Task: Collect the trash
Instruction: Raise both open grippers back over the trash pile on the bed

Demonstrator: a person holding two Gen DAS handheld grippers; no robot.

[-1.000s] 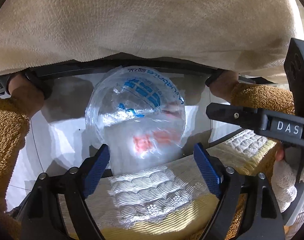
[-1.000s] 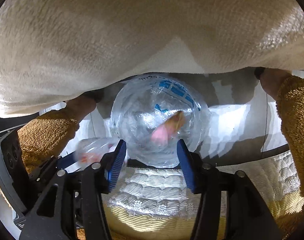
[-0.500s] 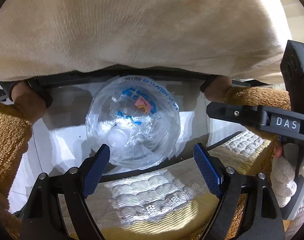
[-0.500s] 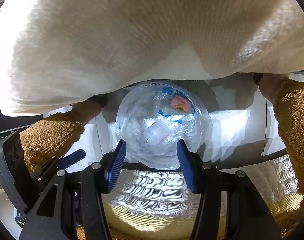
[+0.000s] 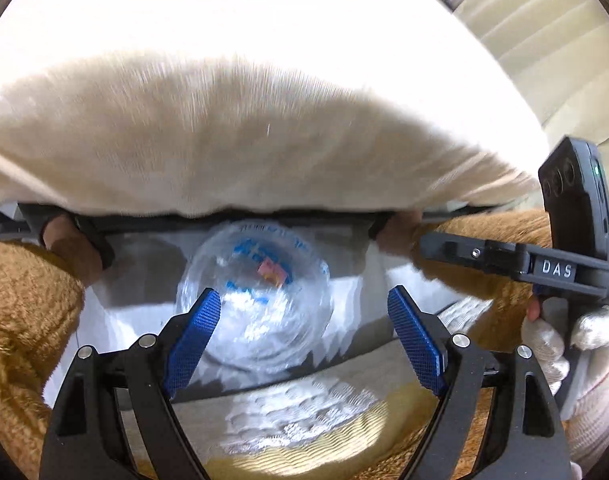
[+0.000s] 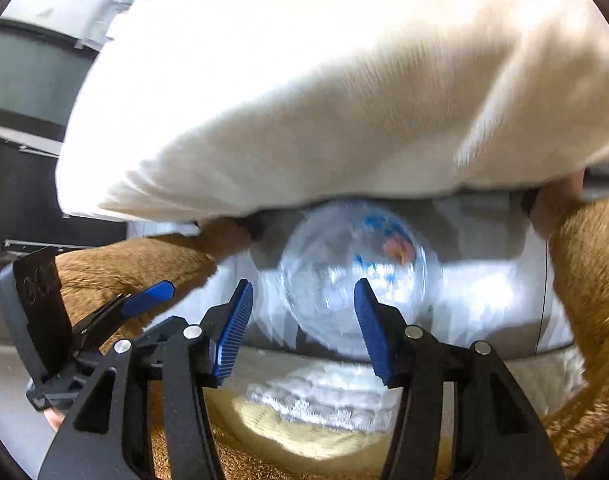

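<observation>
left wrist view: both grippers (image 5: 300, 334) (image 6: 300, 324) empty, jaws apart, above trash bag (image 5: 256, 300); next, locate more litter.

You are looking down at a pale grey-white floor (image 5: 116, 320), where a clear plastic bag (image 5: 256, 312) with blue print is sitting open, a small pink-orange scrap (image 5: 270, 270) lying inside it; motion is blurring the rest.
</observation>
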